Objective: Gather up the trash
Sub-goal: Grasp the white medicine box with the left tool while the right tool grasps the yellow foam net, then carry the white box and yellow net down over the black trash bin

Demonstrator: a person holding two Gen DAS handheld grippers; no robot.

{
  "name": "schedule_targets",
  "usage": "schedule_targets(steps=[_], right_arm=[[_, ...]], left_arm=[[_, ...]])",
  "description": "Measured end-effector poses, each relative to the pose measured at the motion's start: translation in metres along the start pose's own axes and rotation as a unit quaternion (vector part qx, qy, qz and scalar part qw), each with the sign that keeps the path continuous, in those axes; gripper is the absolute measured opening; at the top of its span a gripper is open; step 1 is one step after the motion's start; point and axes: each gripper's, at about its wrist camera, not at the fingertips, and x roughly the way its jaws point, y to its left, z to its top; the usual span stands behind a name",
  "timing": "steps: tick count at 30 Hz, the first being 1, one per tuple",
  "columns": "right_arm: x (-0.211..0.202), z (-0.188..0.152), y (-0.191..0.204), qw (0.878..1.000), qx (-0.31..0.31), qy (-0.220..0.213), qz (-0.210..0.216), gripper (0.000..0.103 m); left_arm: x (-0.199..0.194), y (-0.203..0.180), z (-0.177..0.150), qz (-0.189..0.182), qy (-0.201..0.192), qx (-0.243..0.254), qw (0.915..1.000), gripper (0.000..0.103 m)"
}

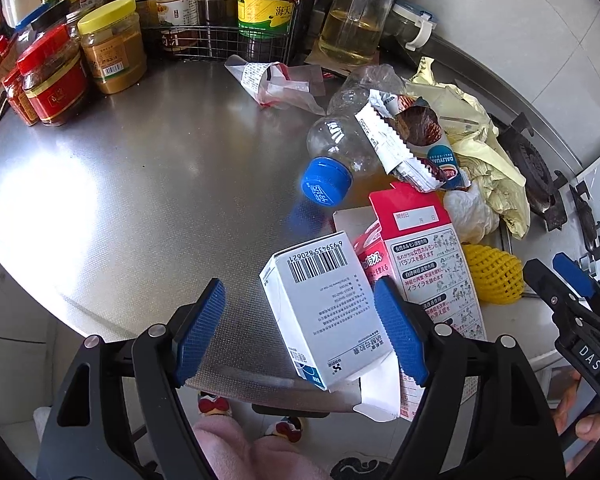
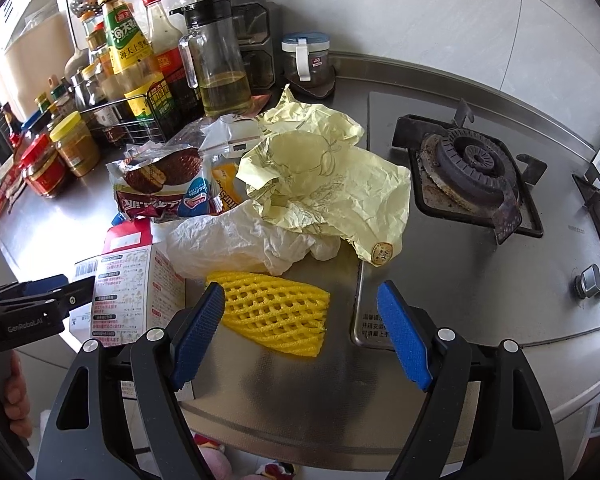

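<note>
The left gripper [image 1: 300, 328] stands spread wide, its blue ribbed pads either side of a white cardboard box [image 1: 320, 312] without pressing it. The box overlaps a red-and-white carton [image 1: 424, 256], hiding its lower half. Further right, the right gripper [image 2: 302, 330], also wide apart and empty, frames a yellow foam mesh sleeve [image 2: 272, 316] on the brushed steel table [image 2: 300, 392]; behind it, crumpled yellow paper [image 2: 332, 184] partly covers the wrappers.

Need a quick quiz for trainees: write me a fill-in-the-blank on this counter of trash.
1. The plastic bottle lying on its side has a ____ cap.
2. Between the right gripper's fingers lies a yellow foam ____.
3. The white box between the left gripper's fingers shows a ____ on top.

Answers: blue; net; barcode
</note>
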Motion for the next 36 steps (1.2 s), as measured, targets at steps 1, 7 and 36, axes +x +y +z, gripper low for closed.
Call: schedule_targets(steps=[1, 7, 36], right_arm=[[0.003, 0.000, 0.000, 1.000, -0.001, 0.003, 0.003, 0.078], [0.021, -0.003, 0.002, 1.000, -0.007, 0.024, 0.018, 0.078], [-0.017, -0.020, -0.010, 0.999, -0.005, -0.016, 0.049, 0.007]], left_arm=[[0.001, -0.001, 0.000, 0.006, -0.001, 0.004, 1.0000, 0.078], [0.002, -0.001, 0.004, 0.015, 0.006, 0.006, 0.9999, 0.083], [-0.030, -0.005, -0.026, -0.005, -0.023, -0.008, 0.9997, 0.041]])
